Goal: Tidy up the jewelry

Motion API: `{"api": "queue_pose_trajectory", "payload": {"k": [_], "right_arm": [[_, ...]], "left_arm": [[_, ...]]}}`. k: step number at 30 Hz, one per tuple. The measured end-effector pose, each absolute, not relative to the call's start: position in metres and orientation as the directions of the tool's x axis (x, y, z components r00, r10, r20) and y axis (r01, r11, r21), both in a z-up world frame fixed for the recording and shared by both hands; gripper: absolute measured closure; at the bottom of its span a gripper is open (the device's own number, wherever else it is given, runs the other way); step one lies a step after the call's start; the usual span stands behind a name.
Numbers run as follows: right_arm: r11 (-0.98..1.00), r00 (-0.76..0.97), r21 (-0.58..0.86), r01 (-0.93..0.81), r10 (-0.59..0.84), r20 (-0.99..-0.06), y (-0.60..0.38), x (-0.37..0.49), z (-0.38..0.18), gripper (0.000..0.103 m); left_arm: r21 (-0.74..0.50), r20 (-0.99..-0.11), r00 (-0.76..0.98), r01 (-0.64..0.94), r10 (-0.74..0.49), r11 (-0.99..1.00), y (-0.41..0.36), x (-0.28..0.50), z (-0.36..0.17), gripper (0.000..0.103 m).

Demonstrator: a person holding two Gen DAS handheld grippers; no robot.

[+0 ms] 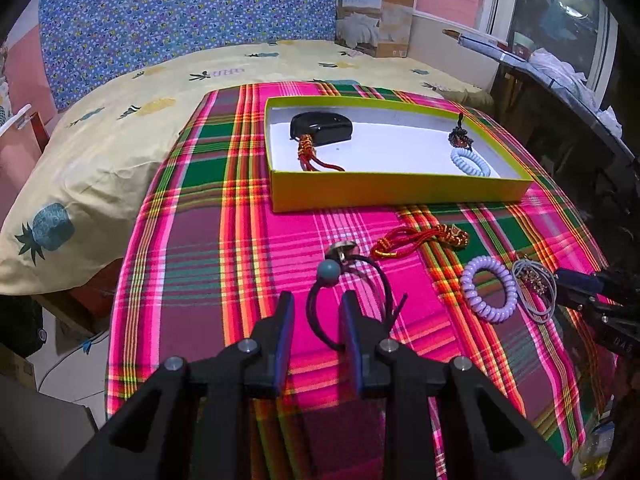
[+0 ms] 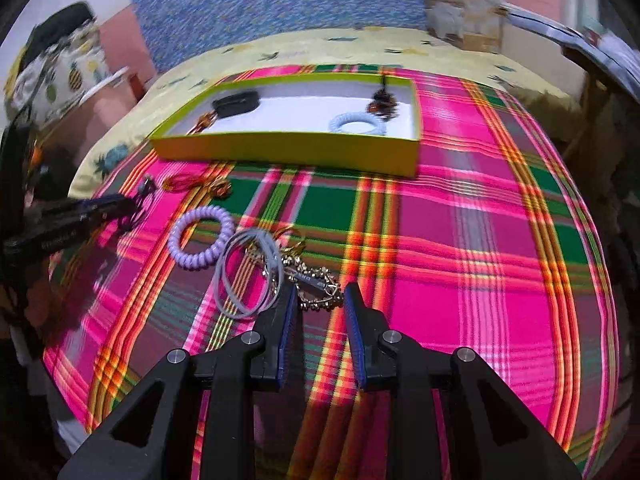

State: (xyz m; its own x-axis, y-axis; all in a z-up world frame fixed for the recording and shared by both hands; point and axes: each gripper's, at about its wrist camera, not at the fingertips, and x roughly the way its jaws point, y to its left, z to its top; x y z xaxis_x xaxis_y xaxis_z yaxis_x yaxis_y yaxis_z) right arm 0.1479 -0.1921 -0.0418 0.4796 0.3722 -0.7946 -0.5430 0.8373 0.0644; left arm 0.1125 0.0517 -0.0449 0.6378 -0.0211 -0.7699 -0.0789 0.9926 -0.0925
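While your left gripper (image 1: 316, 304) stood spread around the black hair tie (image 1: 348, 296), w/ right gripper (image 2: 320, 300) spread by the chain (image 2: 316, 280), pickup was underway; next, squeeze, then carry to tray (image 1: 400, 192).

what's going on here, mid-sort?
Someone is sorting jewelry into the yellow-green tray with two handheld claws. The tray already holds a black case, a pale blue coil band, a red tassel and a dark charm. The left claw is open around the black hair tie with a teal bead. The right claw is open at the gold chain. The purple coil band and grey bands lie on the plaid cloth.
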Motion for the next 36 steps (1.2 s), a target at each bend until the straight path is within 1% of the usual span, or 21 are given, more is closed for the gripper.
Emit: {"api": "queue_pose_trajectory", "payload": {"k": [6,17,19,21,23,25,31,32,33,34,35,36], "right_arm": [[0.775,0.476,-0.018,-0.632,0.37,-0.798,-0.182,0.151,-0.042,0.078],[0.667,0.457,-0.102,-0.738,0.384,-0.802,-0.172,0.16,-0.042,0.076],[0.648,0.461,-0.124,-0.751,0.38,-0.802,-0.169,0.161,-0.042,0.073],[0.631,0.456,-0.135,-0.764,0.381,-0.804,-0.167,0.162,-0.042,0.06],[0.617,0.435,-0.113,-0.778,0.401,-0.806,-0.167,0.167,-0.042,0.059],[0.614,0.408,-0.074,-0.786,0.424,-0.808,-0.169,0.172,-0.043,0.059],[0.602,0.368,-0.019,-0.798,0.462,-0.807,-0.164,0.171,-0.044,0.059],[0.605,0.366,-0.011,-0.796,0.467,-0.805,-0.162,0.17,-0.045,0.06],[0.605,0.364,-0.005,-0.796,0.472,-0.803,-0.161,0.169,-0.044,0.069],[0.603,0.362,-0.002,-0.797,0.476,-0.802,-0.16,0.167,-0.044,0.074],[0.608,0.371,-0.01,-0.794,0.47,-0.801,-0.159,0.164,-0.044,0.077],[0.615,0.382,-0.021,-0.788,0.462,-0.8,-0.158,0.162,-0.044,0.077]], "left_arm": [[-0.094,-0.77,0.638,-0.079,-0.022,0.992,0.052,0.113,-0.045,0.078],[-0.096,-0.77,0.638,-0.079,-0.024,0.992,0.051,0.114,-0.045,0.078],[-0.096,-0.77,0.638,-0.079,-0.024,0.992,0.051,0.114,-0.045,0.078],[-0.097,-0.77,0.638,-0.079,-0.024,0.992,0.051,0.114,-0.045,0.078],[-0.097,-0.77,0.638,-0.079,-0.024,0.992,0.051,0.114,-0.045,0.078],[-0.097,-0.77,0.638,-0.079,-0.025,0.992,0.052,0.114,-0.045,0.078],[-0.095,-0.77,0.638,-0.078,-0.023,0.992,0.051,0.114,-0.045,0.078],[-0.093,-0.77,0.638,-0.078,-0.022,0.993,0.051,0.114,-0.045,0.078],[-0.092,-0.77,0.637,-0.077,-0.022,0.993,0.05,0.115,-0.045,0.078],[-0.091,-0.77,0.637,-0.076,-0.022,0.993,0.05,0.115,-0.045,0.078],[-0.09,-0.771,0.637,-0.075,-0.022,0.993,0.049,0.115,-0.045,0.078],[-0.089,-0.771,0.637,-0.075,-0.021,0.993,0.049,0.116,-0.045,0.078]]}}
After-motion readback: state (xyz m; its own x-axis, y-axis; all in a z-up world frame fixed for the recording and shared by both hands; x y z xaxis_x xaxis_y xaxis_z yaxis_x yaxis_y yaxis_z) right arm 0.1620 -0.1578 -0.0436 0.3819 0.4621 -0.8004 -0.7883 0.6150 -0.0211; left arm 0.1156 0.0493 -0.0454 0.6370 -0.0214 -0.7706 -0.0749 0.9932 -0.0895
